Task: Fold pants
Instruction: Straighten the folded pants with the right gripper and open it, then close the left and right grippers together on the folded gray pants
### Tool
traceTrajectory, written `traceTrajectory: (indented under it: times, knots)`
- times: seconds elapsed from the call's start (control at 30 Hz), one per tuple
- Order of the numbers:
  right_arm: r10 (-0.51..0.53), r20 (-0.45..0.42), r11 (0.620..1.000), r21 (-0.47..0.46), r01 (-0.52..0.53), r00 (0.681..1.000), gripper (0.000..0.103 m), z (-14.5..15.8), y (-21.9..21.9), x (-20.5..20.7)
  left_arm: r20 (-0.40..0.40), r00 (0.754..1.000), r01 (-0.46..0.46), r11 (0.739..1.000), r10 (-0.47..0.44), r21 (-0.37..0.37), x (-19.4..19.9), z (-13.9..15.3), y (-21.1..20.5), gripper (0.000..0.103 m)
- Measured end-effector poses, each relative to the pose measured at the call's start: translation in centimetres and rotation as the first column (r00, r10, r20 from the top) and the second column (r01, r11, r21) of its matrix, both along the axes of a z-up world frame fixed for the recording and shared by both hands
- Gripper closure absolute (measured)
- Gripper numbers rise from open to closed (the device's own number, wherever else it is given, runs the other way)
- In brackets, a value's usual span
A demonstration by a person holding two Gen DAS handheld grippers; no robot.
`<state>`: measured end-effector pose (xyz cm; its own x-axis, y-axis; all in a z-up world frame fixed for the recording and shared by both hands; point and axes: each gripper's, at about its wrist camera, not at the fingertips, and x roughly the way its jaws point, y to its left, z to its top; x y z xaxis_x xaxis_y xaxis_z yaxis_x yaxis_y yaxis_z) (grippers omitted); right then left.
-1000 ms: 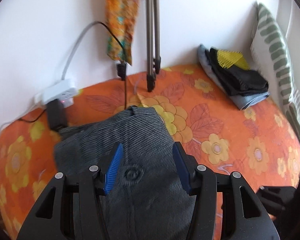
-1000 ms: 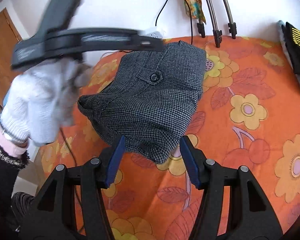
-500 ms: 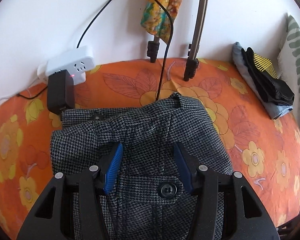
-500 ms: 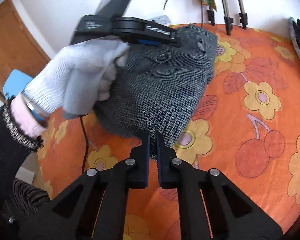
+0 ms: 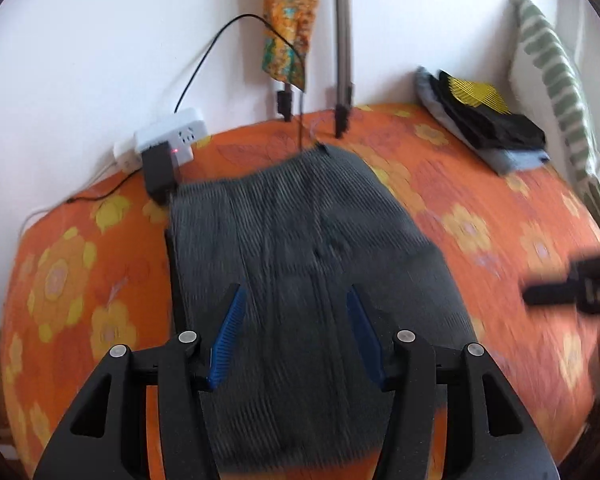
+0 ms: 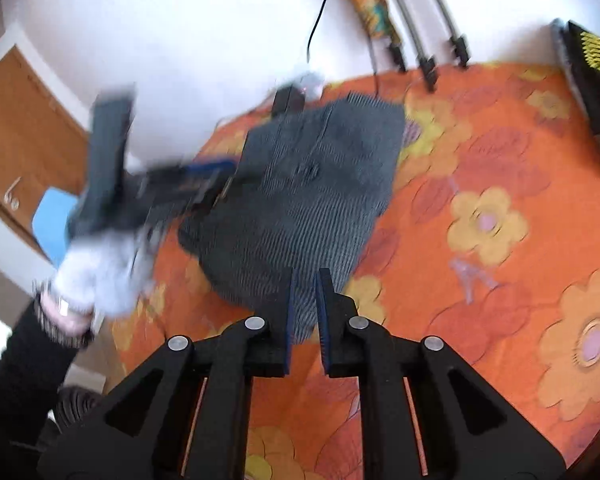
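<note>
The folded grey houndstooth pants [image 5: 300, 264] lie on the orange flowered bed; they also show in the right wrist view [image 6: 308, 192]. My left gripper [image 5: 296, 312] is open, its blue pads spread above the pants' near part, holding nothing. It shows blurred in the right wrist view [image 6: 196, 184] at the pants' left edge, held by a white-gloved hand. My right gripper [image 6: 305, 296] is shut on the pants' near hem, cloth showing between the pads. It appears blurred at the right in the left wrist view [image 5: 540, 296].
A white power strip [image 5: 168, 140] with a black adapter and cables lies by the wall behind the pants. Tripod legs [image 5: 344, 80] stand on the bed. A stack of folded clothes [image 5: 484, 128] and a striped pillow [image 5: 556, 80] sit at the right. A wooden door [image 6: 24, 136] stands left.
The left gripper has drawn back from the pants, staying open. The right gripper stays shut on the hem and has lifted or pulled slightly; both views are motion-blurred.
</note>
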<state>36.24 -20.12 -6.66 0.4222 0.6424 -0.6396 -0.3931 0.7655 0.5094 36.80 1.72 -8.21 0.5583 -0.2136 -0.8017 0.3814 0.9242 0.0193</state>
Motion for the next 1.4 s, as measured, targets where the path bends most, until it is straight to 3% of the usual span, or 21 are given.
traceTrajectory:
  times: [0.13,0.23,0.37,0.4,0.43,0.63,0.77,0.83,1.0,1.17,1.4]
  knots:
    - [-0.026,0.039,0.999,-0.029,0.027,0.999,0.086,1.1,0.7,0.6,0.03,0.999,0.038,0.994,-0.041,0.101,-3.3,-1.6,-0.7,0.05]
    - [-0.036,0.066,0.998,-0.053,0.039,0.997,0.069,1.5,1.6,1.4,0.027,0.999,0.033,0.996,-0.035,0.083,-4.0,-2.6,0.0,0.05]
    - [-0.051,0.075,0.996,-0.074,0.056,0.996,0.064,1.6,2.2,2.2,0.053,0.997,0.058,0.993,-0.064,0.103,-5.7,-2.6,0.4,0.05]
    - [-0.058,0.076,0.995,-0.08,0.064,0.995,0.057,1.6,2.2,2.4,0.046,0.997,0.064,0.992,-0.069,0.105,-6.3,-2.6,0.6,0.05]
    - [-0.072,0.082,0.993,-0.092,0.08,0.994,0.047,1.7,2.2,2.8,0.04,0.997,0.066,0.993,-0.07,0.099,-6.8,-2.4,0.9,0.05]
    - [-0.129,0.09,0.982,-0.127,0.14,0.988,0.026,1.6,1.4,4.9,0.028,0.999,-0.043,0.998,0.044,-0.04,-7.5,0.0,4.8,0.049]
    - [-0.156,0.074,0.977,-0.134,0.165,0.985,0.022,1.1,0.8,6.5,-0.051,0.989,-0.148,0.971,0.141,-0.188,-4.3,1.0,7.9,0.037]
    - [-0.158,0.061,0.977,-0.137,0.165,0.986,0.017,0.8,0.9,7.2,-0.112,0.979,-0.195,0.948,0.172,-0.25,-2.3,0.7,9.0,0.036]
    - [-0.156,0.016,0.977,-0.144,0.157,0.988,0.016,-0.5,1.6,8.4,-0.233,0.946,-0.295,0.9,0.227,-0.321,1.9,-1.0,10.4,0.034]
    - [-0.136,-0.028,0.979,-0.157,0.13,0.99,0.016,-2.0,2.5,9.6,-0.344,0.91,-0.357,0.86,0.232,-0.364,4.9,-3.6,10.4,0.034]
    - [-0.139,-0.11,0.988,-0.09,0.129,0.984,0.016,-3.8,2.1,11.4,-0.355,0.9,-0.376,0.862,0.253,-0.34,6.7,-4.7,10.1,0.034]
